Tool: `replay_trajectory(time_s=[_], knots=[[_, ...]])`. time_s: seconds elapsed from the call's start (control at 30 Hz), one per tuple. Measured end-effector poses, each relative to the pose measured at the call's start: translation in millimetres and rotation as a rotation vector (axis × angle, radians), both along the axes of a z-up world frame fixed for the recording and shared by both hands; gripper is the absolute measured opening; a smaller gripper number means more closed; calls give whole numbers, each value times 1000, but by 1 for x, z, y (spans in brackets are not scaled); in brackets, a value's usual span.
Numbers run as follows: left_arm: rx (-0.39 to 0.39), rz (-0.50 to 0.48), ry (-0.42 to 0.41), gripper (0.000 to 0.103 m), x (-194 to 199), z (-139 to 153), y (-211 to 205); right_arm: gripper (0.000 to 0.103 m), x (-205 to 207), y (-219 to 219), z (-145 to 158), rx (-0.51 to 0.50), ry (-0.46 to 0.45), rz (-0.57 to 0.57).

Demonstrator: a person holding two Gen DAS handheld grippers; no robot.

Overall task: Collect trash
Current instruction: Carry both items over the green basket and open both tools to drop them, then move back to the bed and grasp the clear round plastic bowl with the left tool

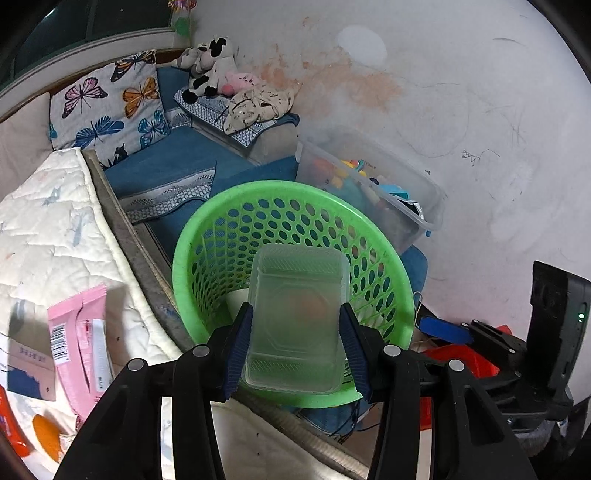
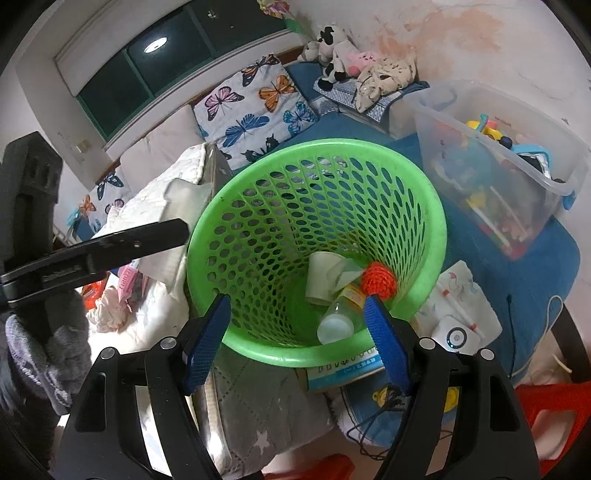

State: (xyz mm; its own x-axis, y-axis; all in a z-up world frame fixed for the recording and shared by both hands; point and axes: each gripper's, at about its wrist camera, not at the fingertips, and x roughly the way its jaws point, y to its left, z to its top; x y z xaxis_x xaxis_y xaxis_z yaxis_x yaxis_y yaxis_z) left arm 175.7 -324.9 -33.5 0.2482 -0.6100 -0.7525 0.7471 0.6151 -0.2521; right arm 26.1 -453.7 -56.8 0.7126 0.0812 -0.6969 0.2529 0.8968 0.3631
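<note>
left wrist: aimed down, close over green basket (image 1: 229, 221) | right wrist: aimed down into basket (image 2: 424, 206), close above | shared: basket, butterfly pillow (image 1: 107, 103) (image 2: 255, 107), toy bin (image 1: 417, 192) (image 2: 517, 155), stained wall (image 1: 461, 92) (image 2: 480, 33)

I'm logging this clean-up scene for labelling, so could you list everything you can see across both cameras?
Clear plastic container: one, held over the basket.
Laundry-style basket: one, green, perforated, centre.
Paper cup: one, white, inside basket.
Bottle: one, clear, inside basket.
Net ball: one, orange-red, inside basket.
Pink wrapper: one, on the white quilt.
Storage bin: one, clear, holding toys, right.
Butterfly cushion: one, on the blue sofa.
Plush toys: several, by the wall.
Left gripper: clamping the container.
Right gripper: open, empty.
</note>
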Motion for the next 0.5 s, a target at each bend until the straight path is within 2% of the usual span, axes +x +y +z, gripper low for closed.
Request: replay_trajectory(time_s=[0.1,0.27,0.5], knots=[[-4,7,19,54,1,-3,-1,75,-2,0,-1,5,2,1],[-11,22,14,56,0,-3,7,75,-2,5,-1,8,3,10],[-25,81,-38,56,-8,12,42,75,1,19,1,12,-8,47]])
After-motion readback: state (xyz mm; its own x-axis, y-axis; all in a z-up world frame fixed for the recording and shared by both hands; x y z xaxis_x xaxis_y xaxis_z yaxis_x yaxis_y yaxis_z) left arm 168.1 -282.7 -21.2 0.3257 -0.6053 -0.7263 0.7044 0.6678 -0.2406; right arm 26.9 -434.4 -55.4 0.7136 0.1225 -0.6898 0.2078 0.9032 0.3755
